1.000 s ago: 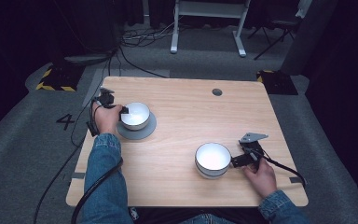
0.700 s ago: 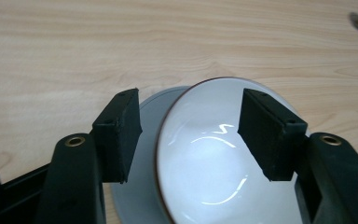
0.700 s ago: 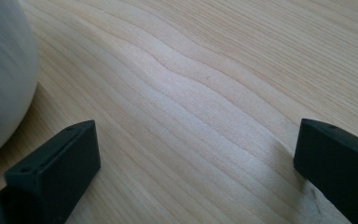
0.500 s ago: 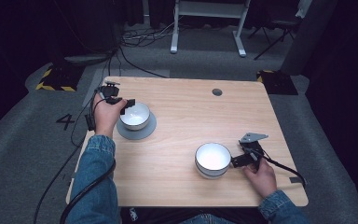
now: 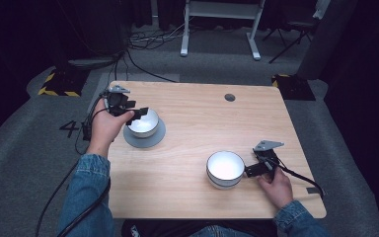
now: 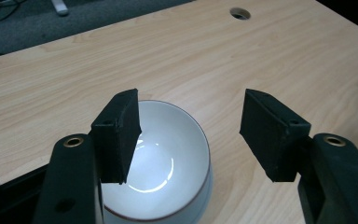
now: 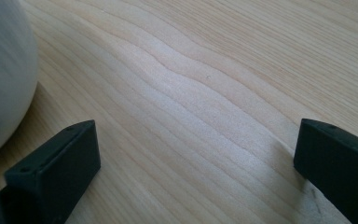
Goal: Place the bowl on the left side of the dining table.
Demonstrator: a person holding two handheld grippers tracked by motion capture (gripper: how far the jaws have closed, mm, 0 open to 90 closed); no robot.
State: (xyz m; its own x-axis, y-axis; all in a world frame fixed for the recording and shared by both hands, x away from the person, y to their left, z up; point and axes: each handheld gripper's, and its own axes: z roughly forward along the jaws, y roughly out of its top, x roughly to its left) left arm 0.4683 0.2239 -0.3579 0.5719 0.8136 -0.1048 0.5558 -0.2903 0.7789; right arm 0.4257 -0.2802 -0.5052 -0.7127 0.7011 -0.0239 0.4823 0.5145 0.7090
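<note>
Your left gripper [image 5: 139, 113] hung over the left rim of the far-left bowl [image 5: 144, 123], which sat on a grey saucer [image 5: 146, 139]; its jaws had just been opening and stood apart, nothing between them. Your right gripper [image 5: 249, 171] lay low on the table [image 5: 197, 118], jaws wide and empty, just right of the near bowl [image 5: 225, 168].

A single white numeral 4 [image 5: 71, 129] is painted on the grey floor [image 5: 24, 163], just left of the wooden table [image 5: 202, 128]; part of it seems hidden by a dark cable, so it may belong to a longer marking. Nothing else carries readable text, labels or brands.
</note>
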